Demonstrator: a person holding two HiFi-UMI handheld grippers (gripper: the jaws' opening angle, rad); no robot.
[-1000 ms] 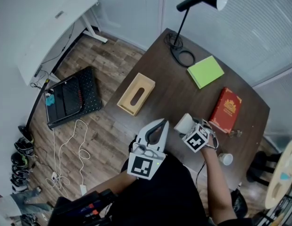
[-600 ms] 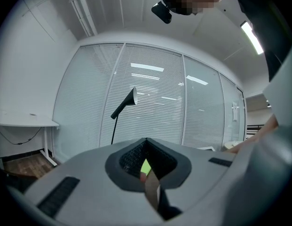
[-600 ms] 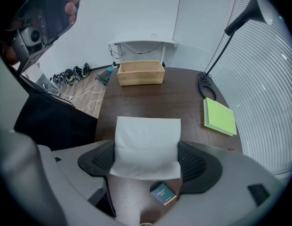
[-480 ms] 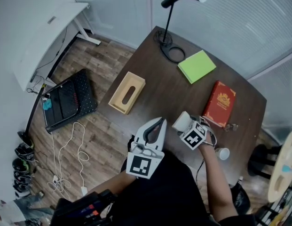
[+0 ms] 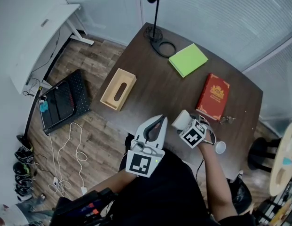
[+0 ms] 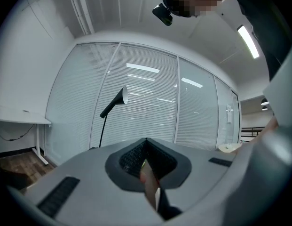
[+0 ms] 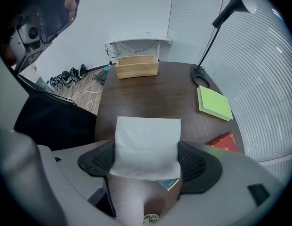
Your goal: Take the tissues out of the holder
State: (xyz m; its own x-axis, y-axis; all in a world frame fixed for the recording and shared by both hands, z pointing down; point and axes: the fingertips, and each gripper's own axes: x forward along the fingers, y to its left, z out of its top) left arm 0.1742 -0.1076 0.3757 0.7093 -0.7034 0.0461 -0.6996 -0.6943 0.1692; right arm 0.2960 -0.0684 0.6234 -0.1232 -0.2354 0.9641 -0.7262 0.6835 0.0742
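Right gripper (image 5: 183, 122) squeezes white tissues (image 7: 146, 140), already out of holder, near front edge of table (image 5: 174, 95). Wooden holder (image 5: 118, 89) sits well apart, by far corner. Left gripper (image 6: 145, 159) pinched shut on nothing, pointing up, probably kept out of way.

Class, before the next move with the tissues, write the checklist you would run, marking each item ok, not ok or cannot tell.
1. Right gripper shut on the tissue pack: ok.
2. Tissue pack clear of the wooden holder, which stands apart near the table's far edge: ok.
3. Left gripper shut, holding nothing: ok.
4. Bare table ahead of the pack for setting down: ok.
5. Holder empty: cannot tell, its slot is dark.
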